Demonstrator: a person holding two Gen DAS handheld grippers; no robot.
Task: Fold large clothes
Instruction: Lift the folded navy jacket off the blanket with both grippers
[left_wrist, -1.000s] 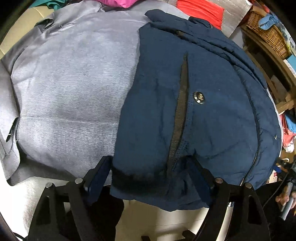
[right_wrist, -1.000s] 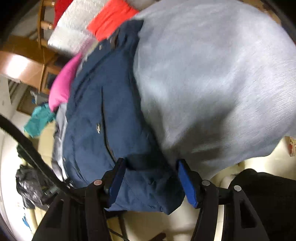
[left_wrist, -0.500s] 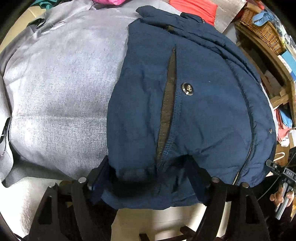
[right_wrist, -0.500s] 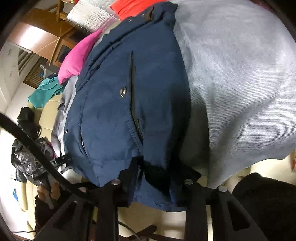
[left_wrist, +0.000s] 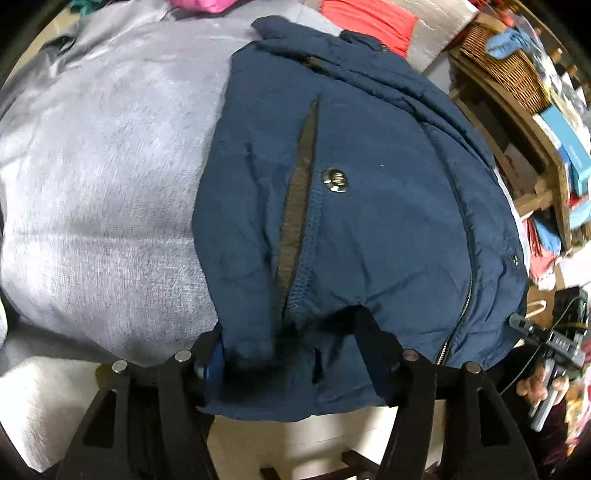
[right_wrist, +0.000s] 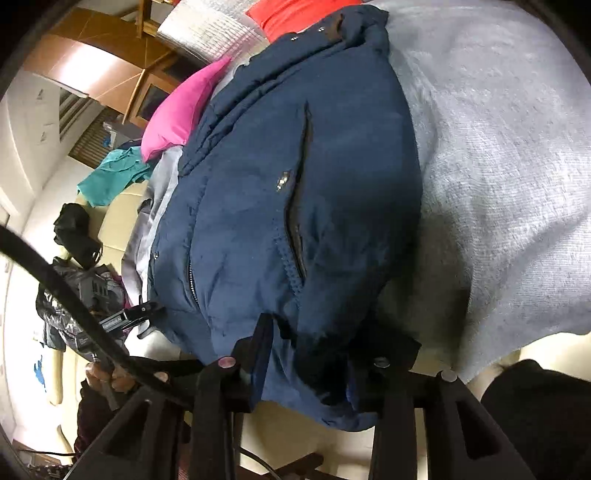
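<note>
**Both grippers at the hem of the navy jacket**

While the navy jacket (left_wrist: 369, 206) lies spread over a grey garment (left_wrist: 103, 177), its lower edge hangs between the fingers of the left gripper (left_wrist: 291, 354), and the jaws are closing on it. One blue pad shows at the left edge of the hem, the other finger presses into the cloth on the right, so the fabric bunches between them. Just ahead of this gripper runs the dark pocket slit (left_wrist: 299, 192) with a metal snap (left_wrist: 334, 180) beside it, and further right the zipper (left_wrist: 467, 280) runs down toward the hem.

At the right gripper (right_wrist: 310, 354) the same hem fills the gap between both fingers. These jaws are opening a little, yet the cloth is still caught between them and droops below.

Beyond the jacket, far from the right gripper, a pink garment (right_wrist: 181, 114) and a teal cloth (right_wrist: 110, 177) lie on a cream surface (right_wrist: 110, 221). To the far right of the left gripper a wicker basket (left_wrist: 506, 70) stands on a wooden shelf (left_wrist: 543, 158).
</note>
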